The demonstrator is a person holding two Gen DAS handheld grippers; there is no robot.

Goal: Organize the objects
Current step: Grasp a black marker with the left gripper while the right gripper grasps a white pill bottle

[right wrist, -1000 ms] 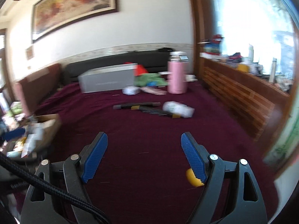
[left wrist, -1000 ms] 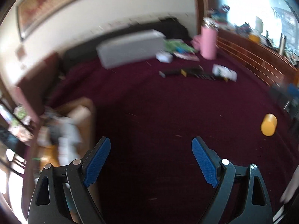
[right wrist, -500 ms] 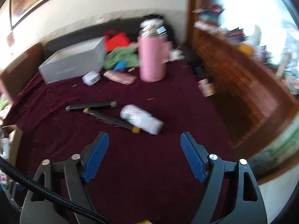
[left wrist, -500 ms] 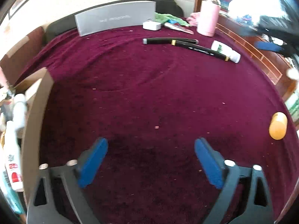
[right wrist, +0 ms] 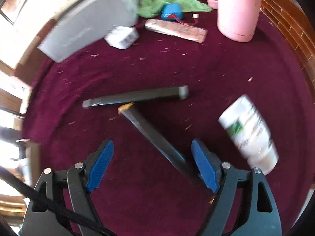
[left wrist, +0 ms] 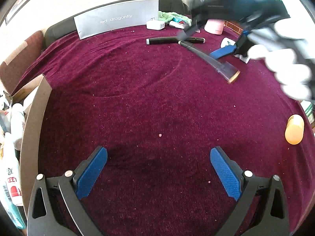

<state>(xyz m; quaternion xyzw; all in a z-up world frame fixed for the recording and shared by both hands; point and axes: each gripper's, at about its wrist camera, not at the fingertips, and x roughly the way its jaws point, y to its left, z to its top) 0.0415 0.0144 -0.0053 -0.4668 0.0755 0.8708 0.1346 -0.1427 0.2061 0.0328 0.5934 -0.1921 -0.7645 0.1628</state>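
The fingers of the right gripper (right wrist: pixel 152 143) stand released and apart. They now straddle the near end of a slim dark bar (right wrist: pixel 149 131) without pressing on it. A second ago this gripper looked out level across the room; it has since swung to the far cluster and tipped steeply down. The left wrist view shows it there, carried by a white-gloved hand (left wrist: pixel 285 68). The left gripper (left wrist: pixel 158 150) has spread to its widest and sunk toward bare maroon cloth (left wrist: pixel 157 98), holding nothing. I judge that the right side is lining up a pick of the bar while the left waits.

- **Cloth:** a velvety nap, flecked with crumbs, covering the whole surface.
- **Grey box (left wrist: pixel 118 22):** long, flat-faced and stiff, standing on edge at the far side.
- **Cardboard box (left wrist: pixel 33 118):** open at the near left, already holding bottles, and the likely destination.
- **Pink flask (right wrist: pixel 238 9):** a smooth upright cylinder at the far right.
- **White bottle (right wrist: pixel 250 133):** glossy plastic, lying just right of the right fingers.
- **The bar:** flat-sided and hard, with a yellow cap touching a second dark bar (right wrist: pixel 135 96).
- **Orange bottle (left wrist: pixel 294 129):** small and rounded, lying alone at the near right edge.
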